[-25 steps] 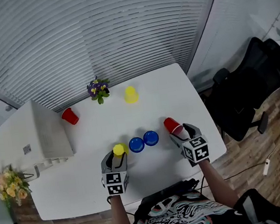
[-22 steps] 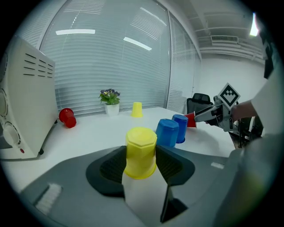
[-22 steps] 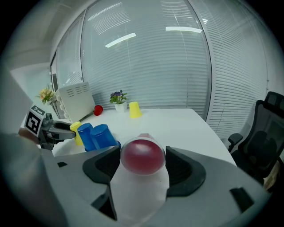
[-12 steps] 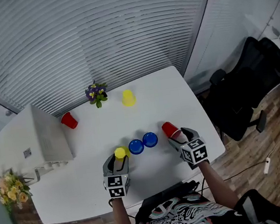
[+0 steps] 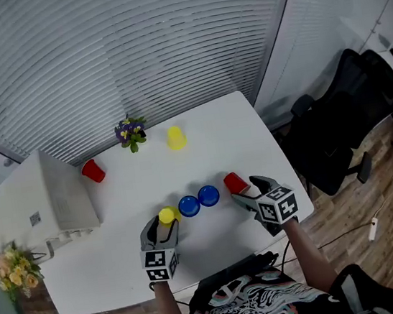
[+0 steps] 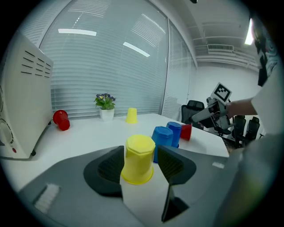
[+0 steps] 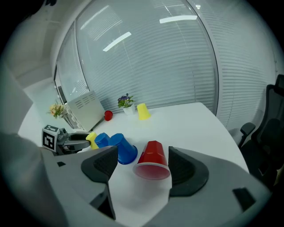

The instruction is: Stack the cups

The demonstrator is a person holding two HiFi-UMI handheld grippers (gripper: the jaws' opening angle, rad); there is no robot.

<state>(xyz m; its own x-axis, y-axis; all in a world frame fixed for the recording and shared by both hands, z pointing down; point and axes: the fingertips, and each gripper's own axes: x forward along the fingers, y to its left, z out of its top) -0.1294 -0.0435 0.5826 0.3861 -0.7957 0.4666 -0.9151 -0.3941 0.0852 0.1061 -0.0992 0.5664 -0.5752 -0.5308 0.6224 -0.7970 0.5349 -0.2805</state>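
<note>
Left tongs (image 5: 161, 227) opening, pads loose around upturned yellow plastic cup (image 5: 166, 215) standing on white worktop (image 5: 216, 142). Just right: two upturned blue plastic cups (image 5: 189, 205) side by side. Then red plastic cup (image 5: 234, 182) lying on side, mouth toward right tongs (image 5: 250, 188). Those tongs wide, cup between, ungripped.

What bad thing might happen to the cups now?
1. The left tool is opening its jaws around the upside-down yellow cup; pulling back carelessly could catch and tip it.
2. The red cup seems to lie on its side between the open jaws of the right tool, so it might roll away.
3. The blue cups stand close beside the yellow one and may get bumped.
</note>
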